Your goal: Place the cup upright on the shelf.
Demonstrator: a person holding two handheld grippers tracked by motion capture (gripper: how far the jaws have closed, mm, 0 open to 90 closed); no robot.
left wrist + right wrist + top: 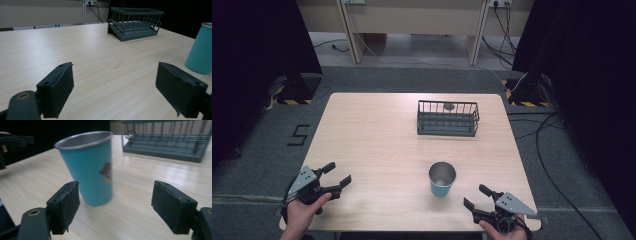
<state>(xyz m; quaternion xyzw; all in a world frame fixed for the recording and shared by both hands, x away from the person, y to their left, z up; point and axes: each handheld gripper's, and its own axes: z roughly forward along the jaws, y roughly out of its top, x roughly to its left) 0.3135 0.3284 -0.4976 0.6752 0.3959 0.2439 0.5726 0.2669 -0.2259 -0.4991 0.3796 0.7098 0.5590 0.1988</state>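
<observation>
Teal metal cup [442,180], upright, near table's [372,135] front edge. Right gripper [478,197] just beside it, left gripper [338,175] well apart; jaws of both spread wide, empty. Grey wire basket [447,118] farther back, small dark object [449,106], possibly a lid, inside.

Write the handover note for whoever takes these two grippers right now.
Left gripper: open, holding nothing, at the table's near left corner.
Right gripper: open, holding nothing, at the near right, aimed at the cup.
Blue cup: upright on the table, near centre-right, untouched.
Wire basket: at the far side; a small dark item lies at its back.
Done: nothing yet.
Left: probably grasp the cup, likely with the right gripper.
</observation>
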